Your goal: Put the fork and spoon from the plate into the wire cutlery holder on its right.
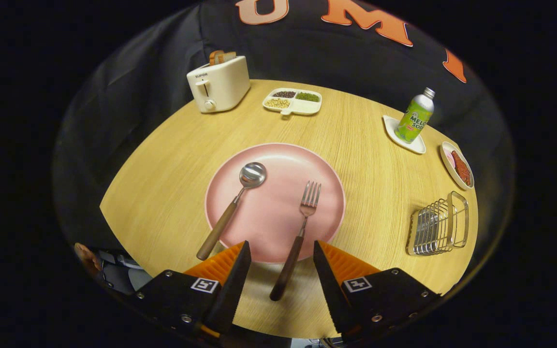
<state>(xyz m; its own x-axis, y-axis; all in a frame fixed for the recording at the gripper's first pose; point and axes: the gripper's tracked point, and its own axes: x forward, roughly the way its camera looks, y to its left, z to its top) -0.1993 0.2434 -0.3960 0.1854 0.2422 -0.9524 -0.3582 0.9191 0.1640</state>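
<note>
Pink plate [278, 159] holds spoon [232, 209] and fork [298, 237], the fork's handle lying between the tool's [281, 263] spread fingers, untouched. Wire holder [439, 226], to the right on the tabletop [365, 145], holds nothing.

Shiny metal spoon [252, 175] and fork [310, 195], both on matt wooden handles; smooth pink plate [278, 164]; wood-grain table [172, 193]; gleaming wire cutlery holder [439, 225]; gripper [281, 263] fingers spread apart.

Your gripper [281, 251] hangs level with its fingers [237, 270] spread wide, pointing toward 12 o'clock, one at 7, one at 5, pressing nothing.
</note>
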